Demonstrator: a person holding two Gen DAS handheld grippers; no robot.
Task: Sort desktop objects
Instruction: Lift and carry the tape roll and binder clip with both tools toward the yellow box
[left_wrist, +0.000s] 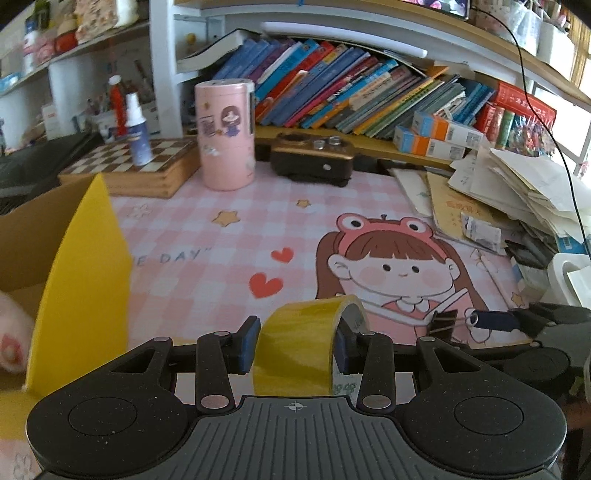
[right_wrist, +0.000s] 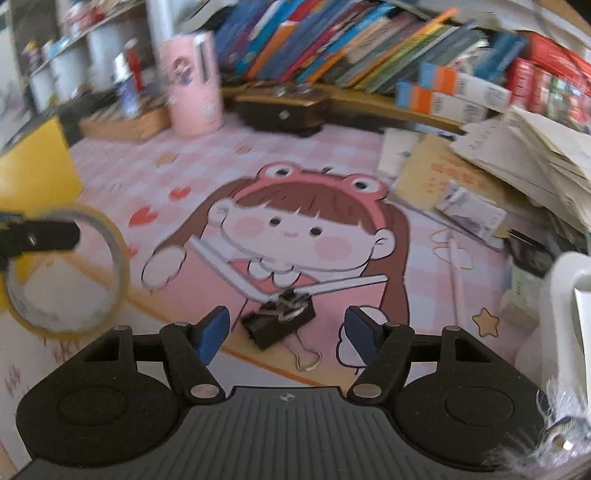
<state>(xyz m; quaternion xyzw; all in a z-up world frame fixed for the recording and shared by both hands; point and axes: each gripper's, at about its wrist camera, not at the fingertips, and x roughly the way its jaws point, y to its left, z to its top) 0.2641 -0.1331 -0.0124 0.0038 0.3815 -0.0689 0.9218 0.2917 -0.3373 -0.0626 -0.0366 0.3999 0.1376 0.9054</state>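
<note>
- A cluttered desk under a shelf of leaning books, covered by a pink checked desk mat (left_wrist: 207, 236) printed with a cartoon girl in a frog hat.
- Left gripper (left_wrist: 293, 345) — its jaws are closed on a roll of yellow tape (left_wrist: 295, 347), pinching the band through the ring and holding it above the mat's near edge.
- At the desk's left edge stands a cardboard box (left_wrist: 22, 236) with a yellow divider (left_wrist: 81, 288) upright in it; something pink and fluffy shows inside. It looks like the sorting bin, so the tape seems on its way there, not yet dropped.
- Right gripper (right_wrist: 288, 332) hangs over a black binder clip (right_wrist: 280, 323) on the mat's near edge, jaws about half open, pads on either side and not touching it.
- Left to do, as I judge: drop the tape, lift the clip, then the loose papers (left_wrist: 517, 192) heaped at the right edge.
- Room to move: the mat's middle is bare. A pink canister (left_wrist: 225, 136) and a dark brown device (left_wrist: 314, 158) stand along the back edge, and a chessboard box (left_wrist: 140, 166) at the back left corner.
</note>
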